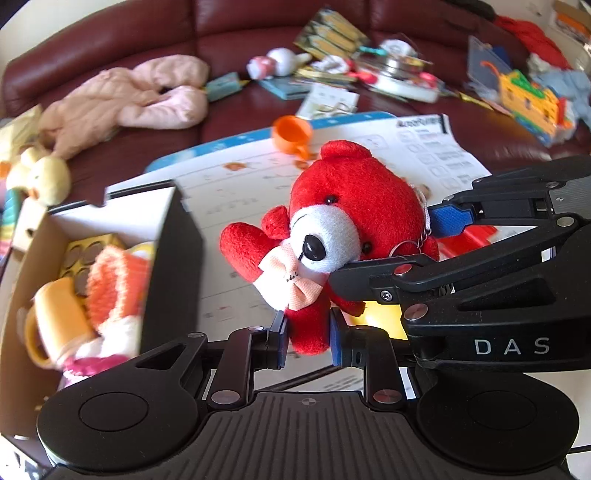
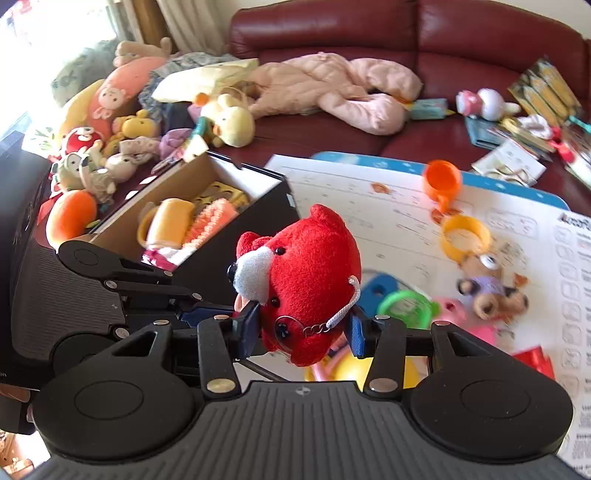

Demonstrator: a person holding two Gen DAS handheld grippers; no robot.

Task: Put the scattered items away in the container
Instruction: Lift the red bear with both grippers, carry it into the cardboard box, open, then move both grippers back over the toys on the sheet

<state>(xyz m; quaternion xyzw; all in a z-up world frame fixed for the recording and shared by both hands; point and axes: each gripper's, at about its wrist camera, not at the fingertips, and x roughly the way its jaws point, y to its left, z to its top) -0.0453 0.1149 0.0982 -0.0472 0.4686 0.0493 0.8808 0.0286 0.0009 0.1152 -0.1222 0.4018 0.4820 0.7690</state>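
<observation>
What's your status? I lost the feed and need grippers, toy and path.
Left gripper shut on red teddy bear leg. Right gripper shut on its head. Bear aloft beside box, not yet inside. Nothing between.

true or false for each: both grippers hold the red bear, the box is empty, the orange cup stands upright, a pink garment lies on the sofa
1. Both grippers hold the red bear: true; the left gripper pinches a leg, the right gripper clamps the head.
2. The box is empty: false; it already holds toys.
3. The orange cup stands upright: false; it lies tipped on the white sheet.
4. A pink garment lies on the sofa: true.
</observation>
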